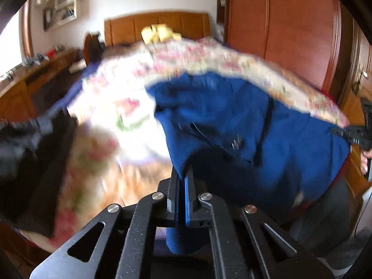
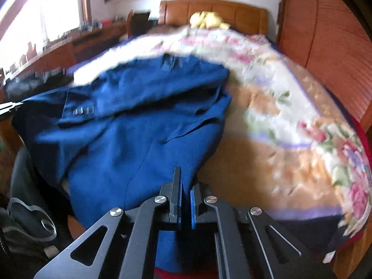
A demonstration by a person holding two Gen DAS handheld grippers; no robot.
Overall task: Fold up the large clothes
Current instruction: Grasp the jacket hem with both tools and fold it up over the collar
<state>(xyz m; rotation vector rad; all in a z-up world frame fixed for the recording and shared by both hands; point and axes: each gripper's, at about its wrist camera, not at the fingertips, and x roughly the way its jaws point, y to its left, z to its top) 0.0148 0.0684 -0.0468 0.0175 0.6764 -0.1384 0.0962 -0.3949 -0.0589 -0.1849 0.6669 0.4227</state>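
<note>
A blue jacket [image 2: 130,125] lies spread over the near end of a bed, on a floral bedspread [image 2: 290,107], with its hem at the foot edge and its collar end pointing toward the wooden headboard [image 2: 214,11]. In the right wrist view one sleeve is folded across the front of the jacket, a row of small buttons [image 2: 82,111] showing at the cuff near the left side of the bed. The right gripper [image 2: 184,186] is clamped on the hem, the blue cloth pinched between its two closed fingers at the foot edge. The left gripper [image 1: 183,181] is likewise pressed together on a fold of the same jacket [image 1: 220,116], the cloth running up from between its fingers and draping away to the right. In the left wrist view the right gripper [image 1: 355,134] shows at the far right edge, at the jacket's other lower corner, with a hand [image 1: 367,160] behind it. Both views are blurred. A dark garment [image 1: 34,158] lies at the left side of the bed, beside the jacket. A yellow soft thing [image 2: 207,19] sits against the headboard. A long wooden sideboard [image 2: 58,53] runs under a bright window [image 2: 39,16] along the left of the bed, and a reddish wooden wardrobe [image 1: 279,23] stands to the right.
</note>
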